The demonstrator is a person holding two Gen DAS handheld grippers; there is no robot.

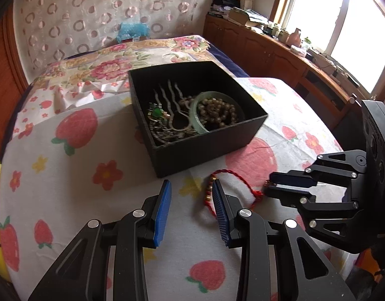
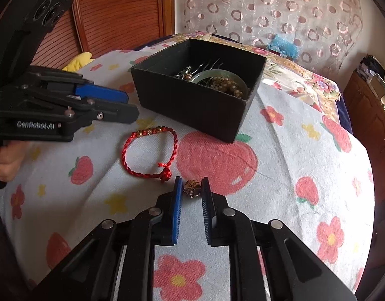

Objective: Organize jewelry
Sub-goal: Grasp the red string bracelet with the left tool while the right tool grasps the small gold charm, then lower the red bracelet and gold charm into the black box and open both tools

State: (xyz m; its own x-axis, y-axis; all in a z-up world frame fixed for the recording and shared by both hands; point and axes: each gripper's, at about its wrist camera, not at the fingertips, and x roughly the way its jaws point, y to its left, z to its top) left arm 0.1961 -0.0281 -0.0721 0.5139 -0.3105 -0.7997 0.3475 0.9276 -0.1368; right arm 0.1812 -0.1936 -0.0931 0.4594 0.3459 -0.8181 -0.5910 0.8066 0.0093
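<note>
Two pieces left: light limp red bracelet (image 2: pixel 149 154), best pinched mid-cord; left gripper (image 1: pixel 191 188) empty, half-wide. Right gripper (image 2: pixel 191 185) narrow, seemingly clamped on flower bead (image 2: pixel 192 188).

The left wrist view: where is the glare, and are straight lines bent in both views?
Left wrist view: the window at upper right is blown out white, and the black box looks slightly soft. Both views: fisheye curving bends the bedspread edges, and dark corners frame the picture.
</note>
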